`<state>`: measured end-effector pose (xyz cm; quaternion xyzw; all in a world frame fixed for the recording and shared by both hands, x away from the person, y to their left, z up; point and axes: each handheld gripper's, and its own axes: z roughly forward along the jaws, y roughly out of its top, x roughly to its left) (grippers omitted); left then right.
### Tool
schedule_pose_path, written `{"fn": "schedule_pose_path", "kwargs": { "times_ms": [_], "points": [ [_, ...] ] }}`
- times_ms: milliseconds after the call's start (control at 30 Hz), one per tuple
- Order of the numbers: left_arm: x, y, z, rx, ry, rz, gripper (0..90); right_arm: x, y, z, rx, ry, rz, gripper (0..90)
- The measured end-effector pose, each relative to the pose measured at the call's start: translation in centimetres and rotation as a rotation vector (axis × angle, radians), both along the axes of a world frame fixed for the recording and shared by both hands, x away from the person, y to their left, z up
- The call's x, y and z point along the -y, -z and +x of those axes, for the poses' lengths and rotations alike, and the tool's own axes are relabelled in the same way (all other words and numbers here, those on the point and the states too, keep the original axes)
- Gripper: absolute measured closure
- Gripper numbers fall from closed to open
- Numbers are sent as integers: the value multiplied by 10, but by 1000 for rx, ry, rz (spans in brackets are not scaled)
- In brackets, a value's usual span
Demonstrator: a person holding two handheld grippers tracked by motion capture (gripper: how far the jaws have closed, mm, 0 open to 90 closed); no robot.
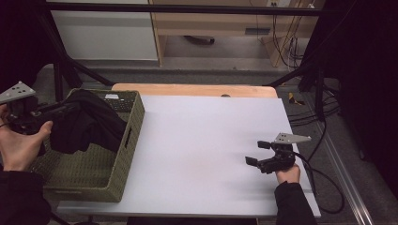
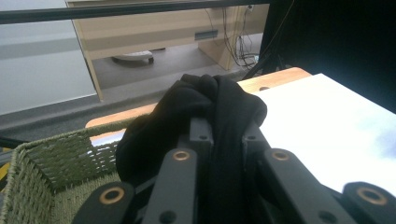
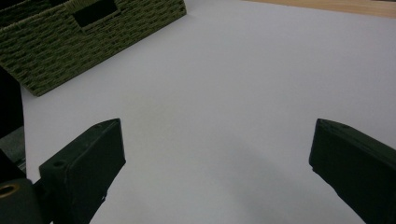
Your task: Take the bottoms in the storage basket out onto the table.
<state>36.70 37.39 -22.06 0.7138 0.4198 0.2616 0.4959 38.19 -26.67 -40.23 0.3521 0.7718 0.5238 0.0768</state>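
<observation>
A black cloth is being gripped between the closed jaws of the left gripper and is being held over the woven green basket at the table's left edge, its folds apparently hanging down inside, though the dark picture is making this hard to judge. The right gripper is being held with jaws wide apart over the white table top.

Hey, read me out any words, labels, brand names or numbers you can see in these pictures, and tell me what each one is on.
No text can be read.
White label on the black cloth in the green woven basket: too small and blurred to read.
Dark plate on the wooden furniture behind the table: no characters can be made out.
</observation>
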Motion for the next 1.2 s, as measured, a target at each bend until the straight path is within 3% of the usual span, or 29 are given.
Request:
{"fn": "schedule_pose_path", "kwargs": {
  "times_ms": [633,900,1200],
  "points": [
    [11,-24,-8,26,49,-21,804,0,0,0,1,-1,2,40],
    [20,-32,-8,32,71,-8,804,0,0,0,0,-2,4,40],
    [31,-41,-7,18,104,-9,804,0,-1,0,1,-2,7,40]
  ]
}}
